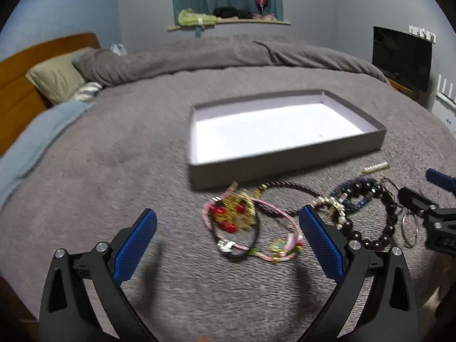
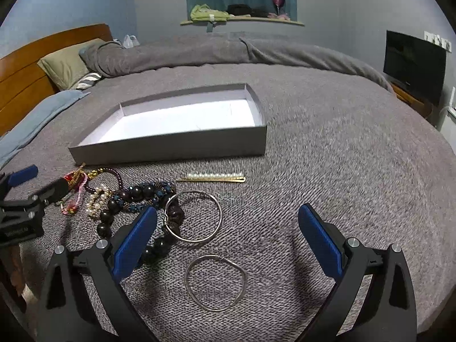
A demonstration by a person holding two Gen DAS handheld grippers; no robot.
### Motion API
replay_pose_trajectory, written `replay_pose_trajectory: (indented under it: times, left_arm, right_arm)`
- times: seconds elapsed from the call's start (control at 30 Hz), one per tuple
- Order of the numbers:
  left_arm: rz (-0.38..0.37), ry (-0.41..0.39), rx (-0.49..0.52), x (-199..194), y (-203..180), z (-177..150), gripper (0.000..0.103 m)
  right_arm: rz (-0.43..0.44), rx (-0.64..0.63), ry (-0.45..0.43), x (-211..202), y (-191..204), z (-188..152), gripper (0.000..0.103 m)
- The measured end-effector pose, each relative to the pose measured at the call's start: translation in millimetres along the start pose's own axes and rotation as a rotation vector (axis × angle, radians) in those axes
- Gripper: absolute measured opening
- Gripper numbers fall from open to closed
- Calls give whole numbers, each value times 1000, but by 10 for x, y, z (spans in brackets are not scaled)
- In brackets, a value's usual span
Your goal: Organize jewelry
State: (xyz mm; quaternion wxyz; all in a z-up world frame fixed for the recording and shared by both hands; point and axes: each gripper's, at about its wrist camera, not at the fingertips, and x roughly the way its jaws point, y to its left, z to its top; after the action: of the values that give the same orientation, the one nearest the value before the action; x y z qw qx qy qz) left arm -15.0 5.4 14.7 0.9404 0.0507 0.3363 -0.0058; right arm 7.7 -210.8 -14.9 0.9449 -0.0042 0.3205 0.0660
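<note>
A shallow grey box [image 1: 285,168] [image 2: 171,151] with a white floor lies on the bed. In front of it is a heap of jewelry: a red and gold piece [image 1: 233,213], a pink cord bracelet [image 1: 280,249], a dark bead bracelet [image 1: 382,228] [image 2: 134,196], a blue bead piece [image 2: 165,186] and a pearl hair clip [image 2: 213,176]. Two silver wire bangles [image 2: 196,216] [image 2: 215,282] lie apart from the heap. My left gripper [image 1: 228,226] is open over the red and pink pieces. My right gripper [image 2: 228,225] is open above the bangles. Neither holds anything.
The grey blanket [image 2: 342,171] covers the whole bed. Pillows [image 1: 57,77] and a wooden headboard [image 1: 17,85] are at the far left. A dark television [image 2: 413,65] stands at the right. A window ledge [image 1: 228,21] with clothes is behind the bed.
</note>
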Motion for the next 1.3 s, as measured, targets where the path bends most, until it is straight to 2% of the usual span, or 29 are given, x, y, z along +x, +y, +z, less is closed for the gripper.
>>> replay_pose_trajectory:
  times: [0.07, 0.2, 0.37, 0.53, 0.73, 0.83, 1.0, 1.13, 1.2, 1.3]
  left_arm:
    - [14, 16, 5, -13, 18, 2, 99]
    - [-36, 45, 26, -18, 50, -34, 99]
    - [-33, 47, 78, -69, 102, -136, 99]
    - [-69, 40, 55, -137, 249, -248, 99]
    - [-57, 48, 88, -138, 220, -331, 99]
    - [-74, 68, 77, -85, 226, -337, 99]
    - [-68, 69, 97, -58, 195, -355, 99]
    - [-74, 66, 104, -47, 174, -352, 99]
    - [-80, 70, 93, -36, 186, -345, 99]
    - [-105, 76, 74, -33, 212, -339, 99]
  right_arm:
    - [4, 2, -13, -39, -42, 8, 98]
    - [41, 13, -26, -110, -147, -12, 98]
    - [66, -18, -29, -167, -175, -90, 98]
    - [91, -61, -11, -197, -132, -223, 98]
    - [127, -64, 25, -177, -143, -336, 98]
    - [155, -50, 45, -153, -147, -360, 97]
    - [154, -89, 67, -114, -61, -412, 82]
    - [126, -139, 71, -91, 18, -472, 74]
    - [125, -150, 77, -73, 38, -483, 65]
    - [126, -152, 85, -48, 35, -493, 61]
